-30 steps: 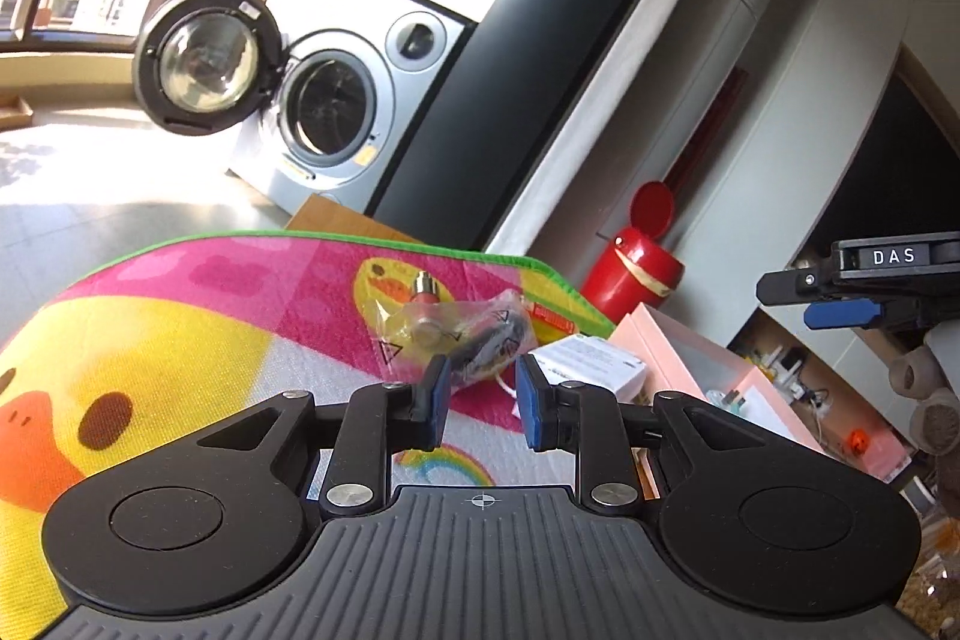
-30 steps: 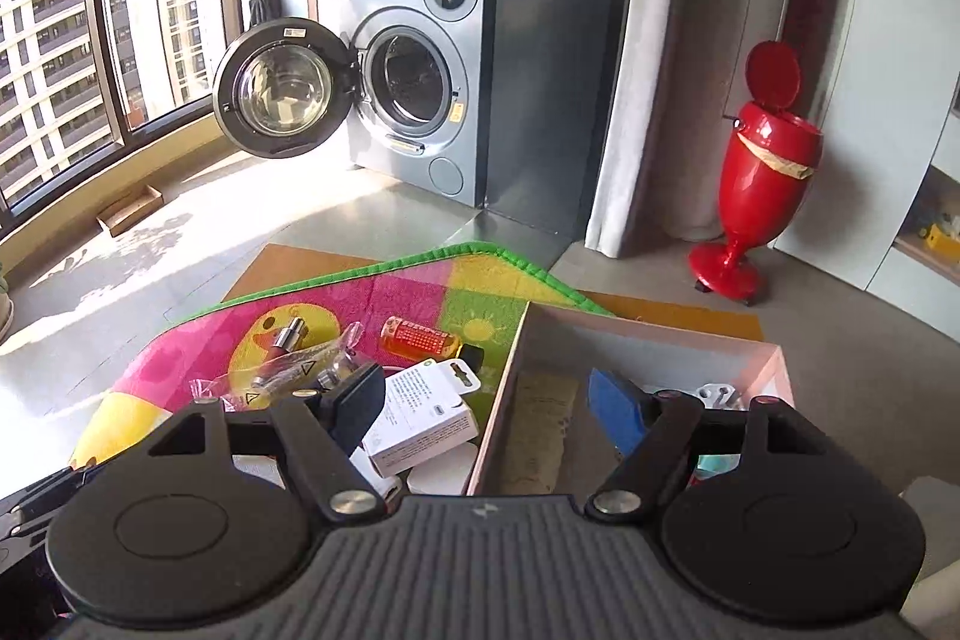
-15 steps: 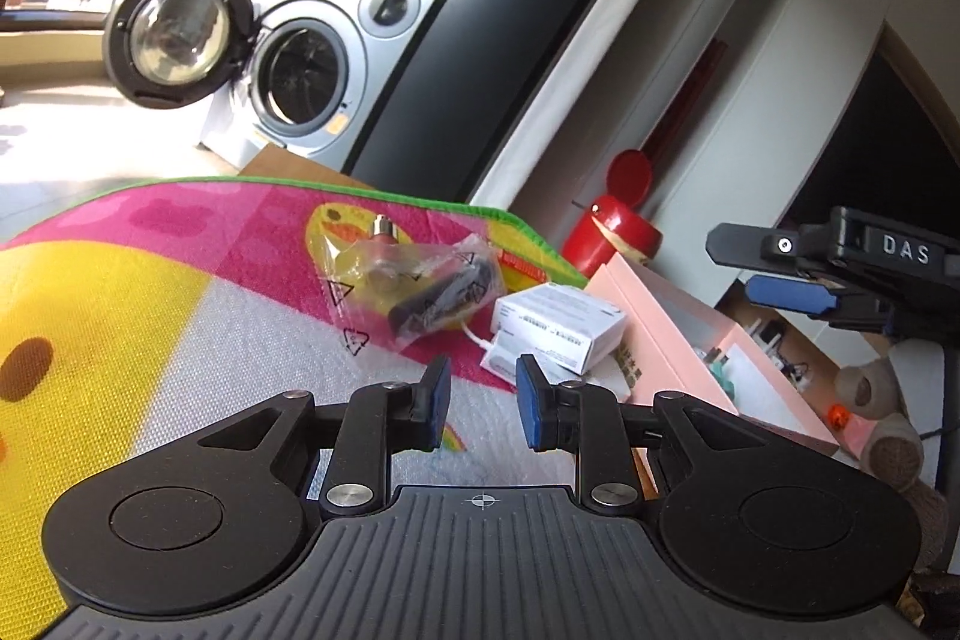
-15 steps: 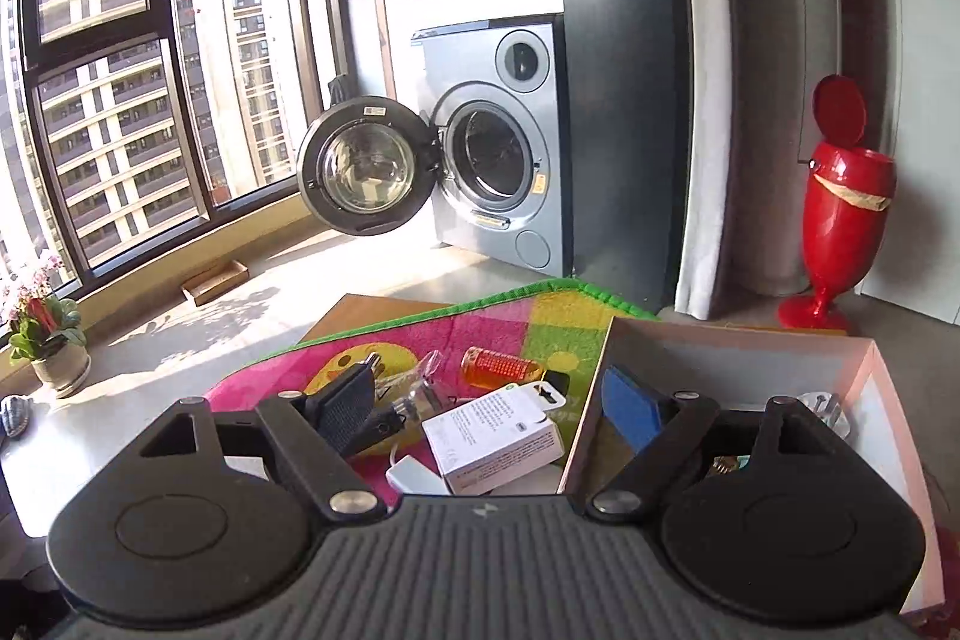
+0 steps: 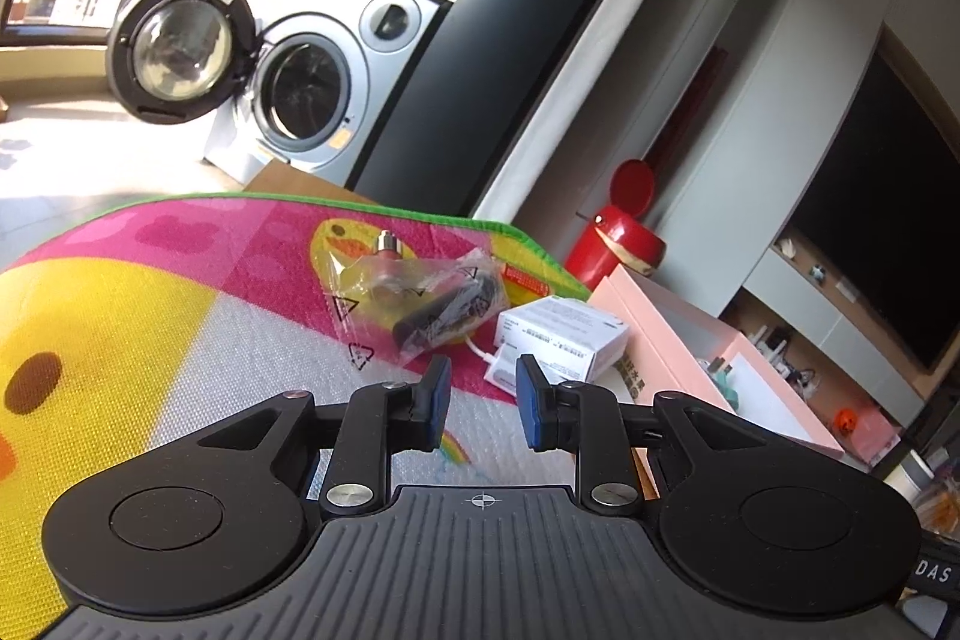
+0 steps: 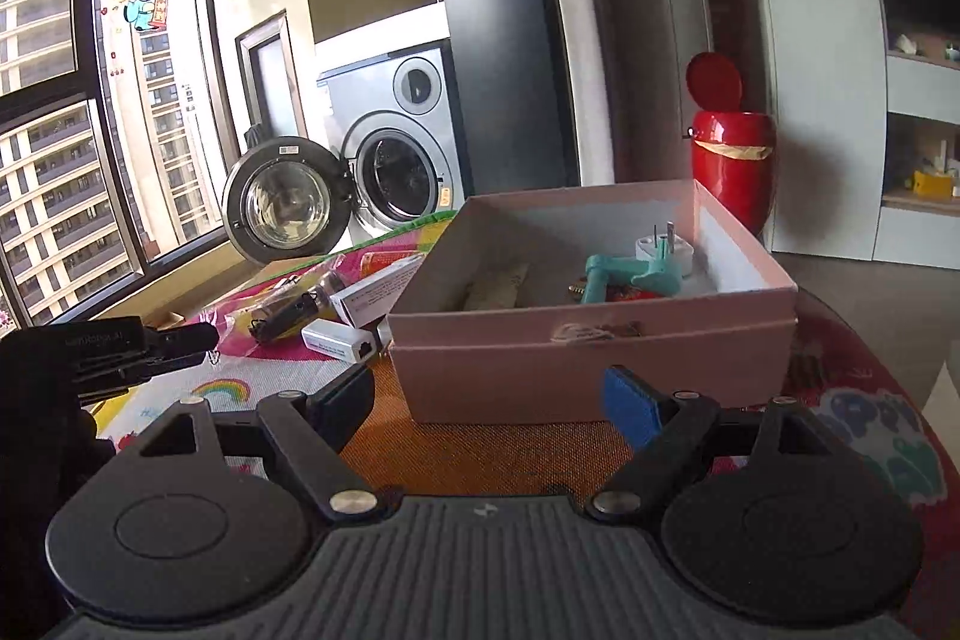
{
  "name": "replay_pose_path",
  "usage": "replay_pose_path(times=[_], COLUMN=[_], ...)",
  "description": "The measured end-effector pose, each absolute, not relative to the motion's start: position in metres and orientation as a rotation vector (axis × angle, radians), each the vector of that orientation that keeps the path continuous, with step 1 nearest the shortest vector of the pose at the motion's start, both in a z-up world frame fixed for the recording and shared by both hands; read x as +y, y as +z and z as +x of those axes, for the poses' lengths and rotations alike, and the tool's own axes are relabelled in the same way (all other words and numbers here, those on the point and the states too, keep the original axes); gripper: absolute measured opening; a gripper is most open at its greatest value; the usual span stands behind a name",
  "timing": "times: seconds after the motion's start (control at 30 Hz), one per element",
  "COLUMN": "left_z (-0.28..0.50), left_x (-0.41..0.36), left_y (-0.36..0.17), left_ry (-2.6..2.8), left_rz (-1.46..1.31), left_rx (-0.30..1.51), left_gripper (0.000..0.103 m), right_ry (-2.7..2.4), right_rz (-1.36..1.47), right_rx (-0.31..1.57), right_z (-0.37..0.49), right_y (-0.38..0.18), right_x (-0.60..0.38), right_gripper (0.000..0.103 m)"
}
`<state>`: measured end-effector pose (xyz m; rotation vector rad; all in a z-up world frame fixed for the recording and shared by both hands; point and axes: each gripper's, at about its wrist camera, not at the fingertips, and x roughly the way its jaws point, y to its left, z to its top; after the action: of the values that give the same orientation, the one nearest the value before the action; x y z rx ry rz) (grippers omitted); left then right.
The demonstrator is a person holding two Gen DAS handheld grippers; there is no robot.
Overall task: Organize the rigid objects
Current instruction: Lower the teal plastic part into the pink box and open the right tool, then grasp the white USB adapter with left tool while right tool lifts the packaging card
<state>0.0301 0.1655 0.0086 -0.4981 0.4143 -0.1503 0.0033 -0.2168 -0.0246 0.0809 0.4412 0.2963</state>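
Left wrist view: your left gripper (image 5: 478,403) hangs low over the play mat (image 5: 150,292), its blue pads a narrow gap apart with nothing between them. It points at the clear plastic bag (image 5: 420,295) holding a dark part, which lies just ahead beside the white carton (image 5: 561,337). Judged from this line-up, the bag is your next pick, and the narrow opening suits its thin body.

In the right wrist view, your right gripper (image 6: 489,409) is spread wide and empty, held just short of the near wall of the pink box (image 6: 600,358). The box stands on the mat and already contains a teal tool (image 6: 630,274) and a white plug (image 6: 663,250), so it reads as the collection point. The loose items are grouped to its left: the bag, the carton and a small white adapter (image 6: 339,340). An orange item (image 5: 525,280) lies further back, near the mat's green edge.

Note that the bag is slack; a pinch on film alone may slip.
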Motion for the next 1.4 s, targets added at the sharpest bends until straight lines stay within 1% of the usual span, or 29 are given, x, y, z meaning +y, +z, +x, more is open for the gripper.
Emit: replay_pose_path(times=[0.03, 0.1, 0.13, 0.33, 0.43, 0.57, 0.67, 0.8, 0.9, 1.0, 1.07, 1.1, 1.13, 1.2, 1.3, 1.4], left_z=[0.030, 0.029, 0.029, 0.024, 0.024, 0.046, 0.081, 0.129, 0.141, 0.128, 0.118, 0.114, 0.109, 0.104, 0.098, 0.093], left_x=[0.167, 0.170, 0.172, 0.189, 0.189, 0.182, 0.178, 0.169, 0.160, 0.154, 0.156, 0.157, 0.158, 0.161, 0.171, 0.184], left_y=[0.008, 0.008, 0.008, 0.008, 0.018, 0.044, 0.057, 0.050, 0.032, 0.031, 0.029, 0.027, 0.026, 0.024, 0.028, 0.035], left_ry=[-0.153, -0.151, -0.151, -0.147, -0.117, -0.143, -0.149, -0.186, -0.234, -0.263, -0.298, -0.306, -0.303, -0.289, -0.276, -0.261], left_rz=[-0.510, -0.521, -0.520, -0.505, -0.426, -0.311, -0.255, -0.183, -0.155, -0.087, -0.103, -0.104, -0.096, -0.074, -0.110, -0.184], left_rx=[0.410, 0.400, 0.403, 0.464, 0.470, 0.493, 0.537, 0.623, 0.713, 0.701, 0.729, 0.748, 0.752, 0.752, 0.722, 0.685], left_gripper=[0.026, 0.026, 0.026, 0.026, 0.026, 0.026, 0.026, 0.026, 0.027, 0.027, 0.027, 0.027, 0.027, 0.027, 0.027, 0.026], right_ry=[0.280, 0.264, 0.258, 0.291, 0.301, 0.373, 0.453, 0.498, 0.557, 0.546, 0.501, 0.480, 0.456, 0.379, 0.342, 0.416], right_rz=[0.068, 0.069, 0.065, 0.089, -0.043, -0.164, -0.220, -0.264, -0.236, -0.207, -0.210, -0.229, -0.251, -0.333, -0.341, -0.331], right_rx=[0.461, 0.418, 0.426, 0.531, 0.467, 0.523, 0.538, 0.539, 0.679, 0.802, 0.851, 0.862, 0.870, 0.900, 0.957, 0.975], right_z=[0.005, 0.000, 0.000, -0.002, -0.012, -0.007, 0.006, 0.047, 0.109, 0.171, 0.203, 0.214, 0.221, 0.233, 0.236, 0.209], right_y=[-0.026, -0.026, -0.027, -0.033, -0.032, -0.029, -0.007, 0.042, 0.070, 0.069, 0.056, 0.049, 0.043, 0.024, 0.005, 0.005], right_x=[-0.215, -0.215, -0.214, -0.196, -0.178, -0.157, -0.140, -0.110, -0.080, -0.054, -0.039, -0.032, -0.026, -0.012, -0.012, -0.017], right_gripper=[0.083, 0.084, 0.084, 0.084, 0.084, 0.084, 0.084, 0.084, 0.084, 0.084, 0.079, 0.070, 0.055, 0.043, 0.043, 0.043])
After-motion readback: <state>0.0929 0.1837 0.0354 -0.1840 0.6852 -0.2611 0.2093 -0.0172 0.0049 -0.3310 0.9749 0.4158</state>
